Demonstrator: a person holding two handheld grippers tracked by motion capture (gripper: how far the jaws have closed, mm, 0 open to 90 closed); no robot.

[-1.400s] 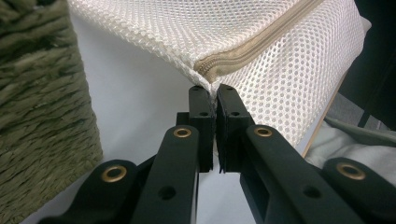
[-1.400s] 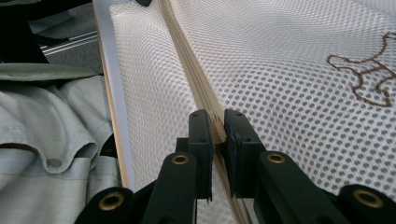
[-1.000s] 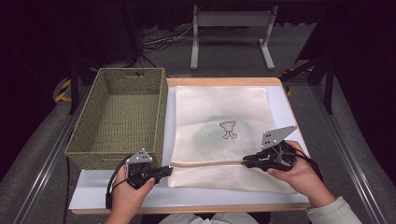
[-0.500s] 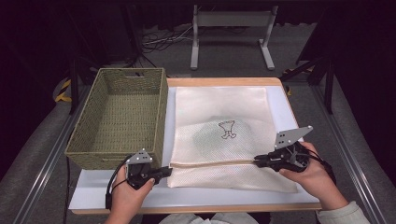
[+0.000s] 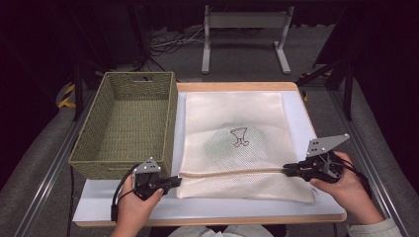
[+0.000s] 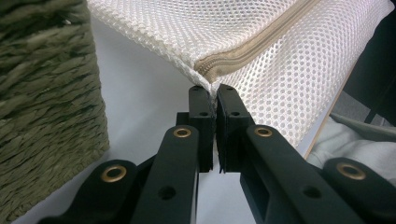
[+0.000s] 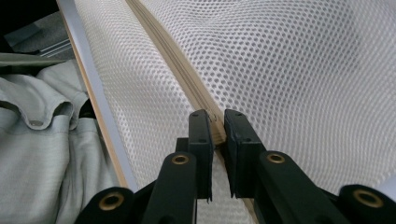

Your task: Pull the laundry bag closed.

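- The mesh laundry bag (image 5: 236,138) lies flat on the white table (image 5: 207,210), just right of the woven basket (image 5: 126,123).
- Its beige zipper (image 5: 232,172) runs left to right along the near part of the bag, between the two grippers.
- The left gripper (image 5: 174,182) has its jaws almost closed, pinching the bag's corner at the zipper's left end (image 6: 211,77).
- The right gripper (image 5: 288,169) is clamped narrowly on the zipper (image 7: 215,126) at the bag's right edge, probably on the slider, though I cannot tell.
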